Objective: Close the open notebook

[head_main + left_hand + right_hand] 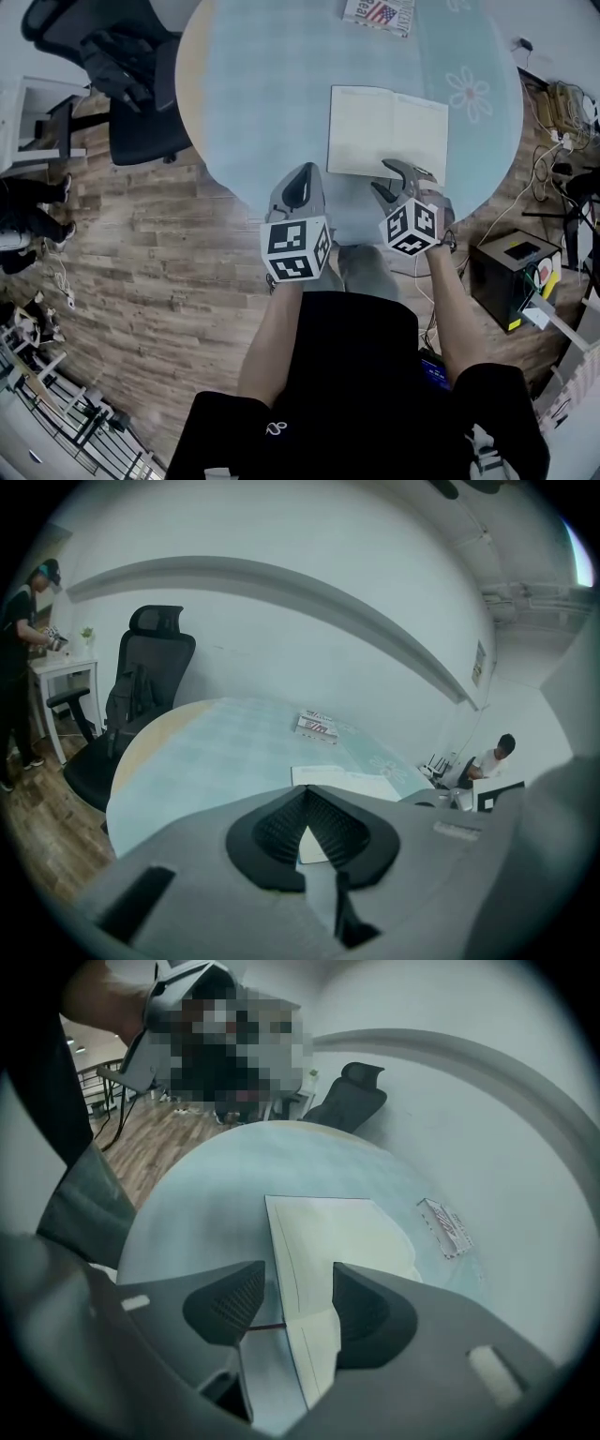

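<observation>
The open notebook (389, 131) lies flat on the round table's pale blue cloth (262, 94), blank cream pages up. My right gripper (392, 180) hovers at the notebook's near edge, open. In the right gripper view the notebook (328, 1232) reaches in between the spread jaws of the right gripper (298, 1283), and a thin red ribbon (251, 1327) sticks out of its near edge; the pads do not press on it. My left gripper (300, 176) hangs left of the notebook's near left corner, its jaw tips together on nothing. The left gripper view has the left gripper (305, 794) and the notebook (342, 780) beyond its tips.
A magazine with a flag print (380, 14) lies at the table's far edge. A black office chair (131, 84) stands left of the table. On the wood floor to the right are a black box (514, 272) and cables (548, 141). One person (23, 667) stands at the far left, another sits (492, 757) to the right.
</observation>
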{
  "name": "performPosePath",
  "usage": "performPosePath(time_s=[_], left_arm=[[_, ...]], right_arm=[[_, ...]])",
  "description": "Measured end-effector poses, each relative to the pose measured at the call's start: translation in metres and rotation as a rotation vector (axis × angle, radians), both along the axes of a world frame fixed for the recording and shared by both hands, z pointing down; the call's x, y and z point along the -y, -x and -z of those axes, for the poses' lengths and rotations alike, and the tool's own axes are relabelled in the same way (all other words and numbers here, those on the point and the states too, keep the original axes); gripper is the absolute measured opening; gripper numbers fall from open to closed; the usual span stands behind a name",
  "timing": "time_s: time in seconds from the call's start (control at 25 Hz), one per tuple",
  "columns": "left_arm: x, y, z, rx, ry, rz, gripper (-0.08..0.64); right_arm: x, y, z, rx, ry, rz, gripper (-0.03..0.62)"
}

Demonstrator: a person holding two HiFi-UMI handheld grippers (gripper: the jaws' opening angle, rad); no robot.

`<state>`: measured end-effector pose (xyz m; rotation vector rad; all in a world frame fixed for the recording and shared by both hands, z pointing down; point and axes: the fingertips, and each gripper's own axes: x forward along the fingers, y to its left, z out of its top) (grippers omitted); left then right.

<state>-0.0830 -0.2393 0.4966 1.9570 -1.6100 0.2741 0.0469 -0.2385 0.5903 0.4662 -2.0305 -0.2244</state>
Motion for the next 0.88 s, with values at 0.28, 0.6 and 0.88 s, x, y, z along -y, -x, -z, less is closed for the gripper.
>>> performPosePath(time_s=[0.28, 0.6, 0.88], left_arm=[[-0.004, 0.008, -0.006, -0.010, 0.011, 0.010, -0.012], [-0.005, 0.011, -0.011, -0.020, 0.018, 0.005, -0.012], [-0.006, 0.011, -0.011, -0.029, 0.024, -0.001, -0.012]], right_arm=[[0.003, 0.003, -0.016, -0.129, -0.035, 0.056, 0.241], [0.003, 0.007, -0.023, -0.212, -0.080, 0.069, 0.220], [0.007, 0.007, -0.022, -0.269, -0.132, 0.051, 0.198]])
